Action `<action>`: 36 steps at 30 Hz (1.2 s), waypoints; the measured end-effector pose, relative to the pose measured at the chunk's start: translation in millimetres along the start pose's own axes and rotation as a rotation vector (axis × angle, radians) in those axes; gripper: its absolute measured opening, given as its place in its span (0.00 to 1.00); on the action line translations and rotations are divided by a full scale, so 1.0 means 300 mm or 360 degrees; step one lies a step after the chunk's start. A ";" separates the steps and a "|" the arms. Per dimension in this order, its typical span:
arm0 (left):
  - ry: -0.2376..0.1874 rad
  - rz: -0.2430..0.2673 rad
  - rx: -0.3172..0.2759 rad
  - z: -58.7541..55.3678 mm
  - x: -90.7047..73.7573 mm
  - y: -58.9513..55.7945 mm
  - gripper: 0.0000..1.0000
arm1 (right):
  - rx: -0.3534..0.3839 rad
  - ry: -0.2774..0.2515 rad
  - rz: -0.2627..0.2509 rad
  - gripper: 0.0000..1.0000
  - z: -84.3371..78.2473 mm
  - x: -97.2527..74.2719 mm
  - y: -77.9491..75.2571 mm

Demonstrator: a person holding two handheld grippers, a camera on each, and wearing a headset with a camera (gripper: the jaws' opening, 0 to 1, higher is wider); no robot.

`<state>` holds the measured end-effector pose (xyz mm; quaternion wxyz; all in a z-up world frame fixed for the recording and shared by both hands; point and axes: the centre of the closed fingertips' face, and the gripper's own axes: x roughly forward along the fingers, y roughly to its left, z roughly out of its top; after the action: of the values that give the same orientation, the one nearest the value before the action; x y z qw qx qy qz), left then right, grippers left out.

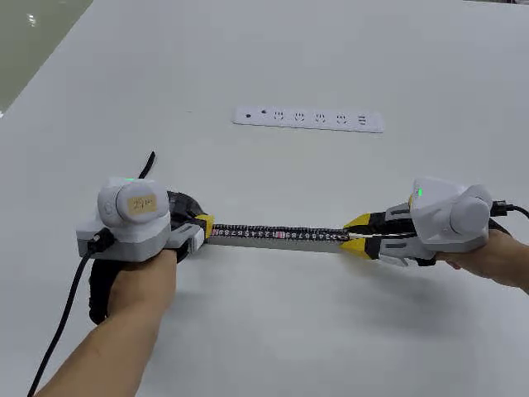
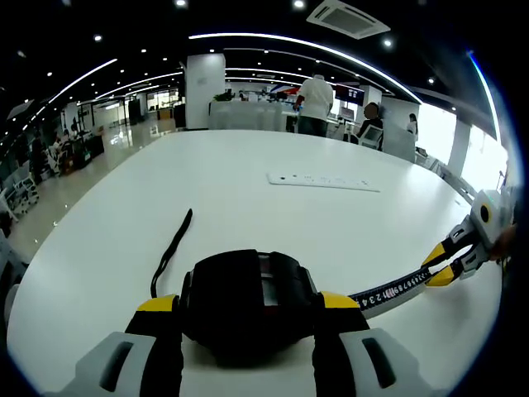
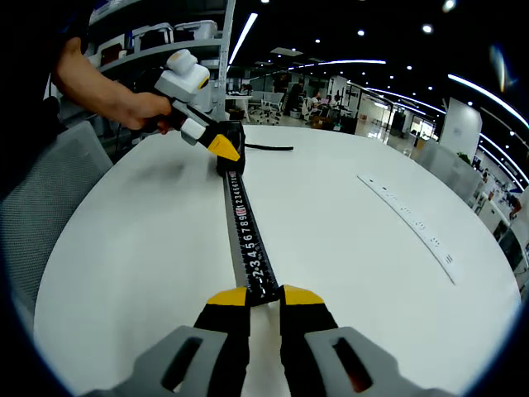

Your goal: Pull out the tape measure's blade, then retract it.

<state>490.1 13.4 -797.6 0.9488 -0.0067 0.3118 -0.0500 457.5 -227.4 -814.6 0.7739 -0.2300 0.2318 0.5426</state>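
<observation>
1. The black, rounded tape measure case (image 2: 248,285) sits squarely between the jaws of the left gripper (image 2: 248,303). They are clenched on its two sides and hold it down at the tabletop.
2. From the case, the dark blade with white numerals (image 3: 246,236) runs out straight and low over the table. It ends at the right gripper (image 3: 264,296), whose yellow-tipped jaws are pinched on the blade's tip.
3. The two grippers stand well apart with the blade taut between them, so the pull-out step looks to be under way or nearly complete.
4. Retraction is not yet done. It would likely call for the right jaws to keep their pinch and travel back along the blade's line towards the case, so the spring takes up the blade without it whipping.
5. Just beyond the left jaws lies a thin black strap (image 2: 172,246).
6. Farther out, well apart from both grippers, a long white power strip (image 1: 308,118) lies flat on the white table (image 1: 273,331).
</observation>
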 end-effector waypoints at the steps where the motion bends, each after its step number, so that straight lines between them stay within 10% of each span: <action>1: 0.0000 -0.0001 -0.0001 0.000 0.000 0.000 0.60 | 0.0001 -0.0001 0.0000 0.11 0.002 0.003 0.001; 36: 0.0003 -0.0007 -0.0032 0.000 0.000 0.002 0.61 | 0.0004 -0.0044 0.0014 0.11 0.069 0.100 0.018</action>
<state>490.1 14.0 -797.5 0.9483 -0.0168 0.3130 -0.0490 463.7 -191.3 -817.0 0.7748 -0.2206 0.2228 0.5489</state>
